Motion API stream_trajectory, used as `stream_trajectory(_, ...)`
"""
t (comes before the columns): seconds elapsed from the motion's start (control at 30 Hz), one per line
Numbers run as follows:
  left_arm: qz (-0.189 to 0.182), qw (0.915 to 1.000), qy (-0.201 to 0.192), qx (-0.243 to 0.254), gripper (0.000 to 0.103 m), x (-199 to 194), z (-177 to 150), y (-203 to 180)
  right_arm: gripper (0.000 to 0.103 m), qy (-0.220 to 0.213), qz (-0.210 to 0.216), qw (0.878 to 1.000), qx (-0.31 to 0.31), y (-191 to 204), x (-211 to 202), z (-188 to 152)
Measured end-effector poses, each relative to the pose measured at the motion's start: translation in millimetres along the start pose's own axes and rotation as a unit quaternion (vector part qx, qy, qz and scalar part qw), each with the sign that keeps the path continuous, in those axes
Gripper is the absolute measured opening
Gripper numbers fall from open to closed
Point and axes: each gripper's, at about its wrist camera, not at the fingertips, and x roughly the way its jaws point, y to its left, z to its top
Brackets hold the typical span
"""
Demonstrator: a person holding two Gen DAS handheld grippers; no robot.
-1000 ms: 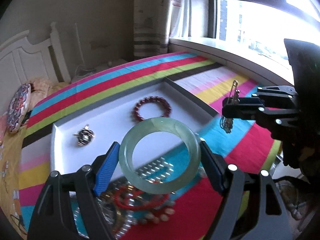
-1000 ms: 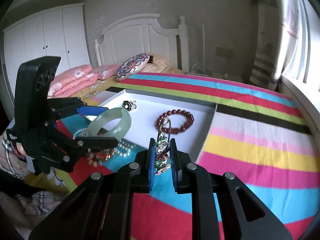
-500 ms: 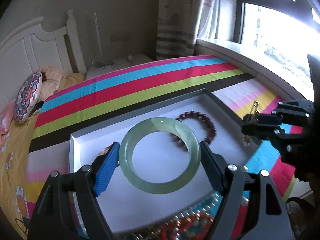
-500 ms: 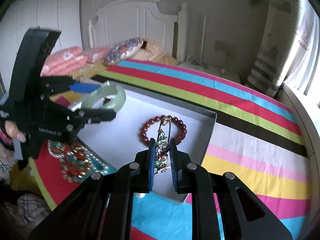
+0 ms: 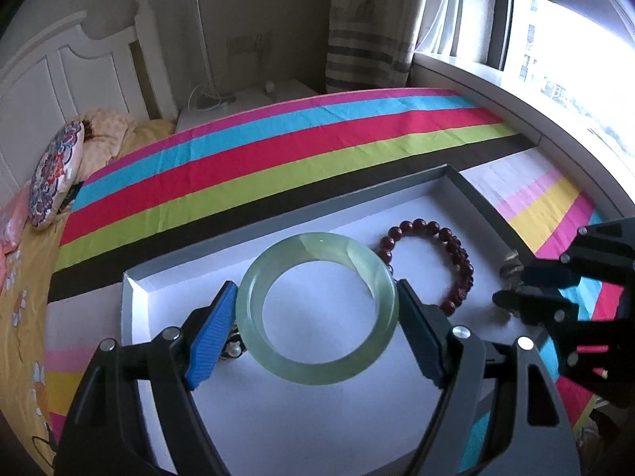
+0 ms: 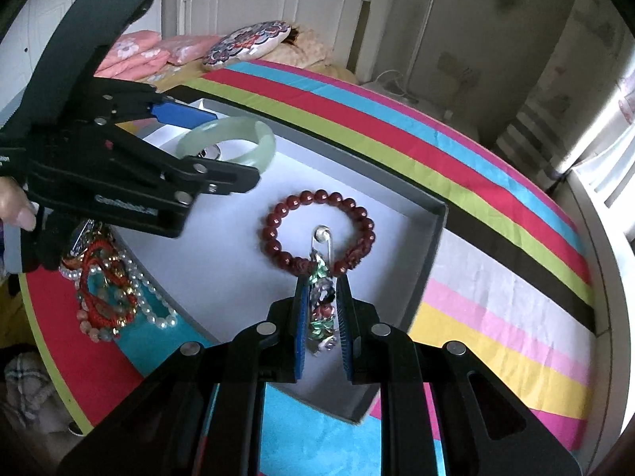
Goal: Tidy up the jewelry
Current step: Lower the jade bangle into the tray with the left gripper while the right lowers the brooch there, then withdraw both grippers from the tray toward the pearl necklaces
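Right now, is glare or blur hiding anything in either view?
Left wrist view: window blown out, green bangle sharp. Right wrist view: window edge glares, brooch slightly soft, red bead bracelet clear; both bend straight lines.

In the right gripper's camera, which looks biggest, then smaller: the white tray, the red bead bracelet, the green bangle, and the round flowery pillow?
1. White tray, by far.
2. Red bead bracelet.
3. Green bangle and flowery pillow look alike in size; the pillow lies much farther away, so that's unsure.
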Motion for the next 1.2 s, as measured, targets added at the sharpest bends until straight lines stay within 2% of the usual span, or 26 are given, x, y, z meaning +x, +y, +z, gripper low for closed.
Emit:
stream_trajectory(0.17,-0.002,0.9997,0.019,-0.015,0.078,12.1,-0.1,3.8,0.018,0.0,0.032,0.998,0.046,-7.9,8.0,-0.2)
stream_trajectory(0.27,0.001,0.9995,0.001,-0.03,0.079,1.1,0.0,10.8,0.018,-0.015,0.041,0.997,0.069,-16.2,1.3,-5.0)
stream_trajectory(0.33,0.012,0.999,-0.014,-0.039,0.088,-9.8,0.5,16.3,0.018,-0.035,0.052,0.994,0.087,-21.8,-7.5,-9.6)
stream_trajectory(0.5,0.039,0.9958,-0.054,-0.063,0.098,-38.3,-0.6,28.0,0.019,-0.065,0.058,0.989,0.12,-32.1,-25.4,-18.4)
stream_trajectory(0.67,0.062,0.9909,-0.089,-0.079,0.1,-69.0,-9.9,34.3,0.019,-0.081,0.059,0.985,0.139,-37.0,-39.8,-27.0)
stream_trajectory(0.73,0.078,0.9888,-0.099,-0.08,0.1,-81.3,-18.5,35.2,0.02,-0.086,0.06,0.984,0.144,-37.7,-44.2,-29.3)
stream_trajectory(0.83,0.103,0.9856,-0.111,-0.075,0.1,-96.5,-37.4,35.6,0.027,-0.091,0.063,0.983,0.145,-34.3,-49.0,-34.0)
stream_trajectory(0.93,0.126,0.9825,-0.116,-0.073,0.1,-107.6,-59.3,37.7,0.027,-0.096,0.065,0.983,0.14,-27.2,-53.2,-37.8)
stream_trajectory(1.2,0.155,0.9728,-0.146,-0.092,0.1,-127.6,-110.4,48.2,0.027,-0.105,0.074,0.982,0.141,-11.1,-60.0,-51.0)
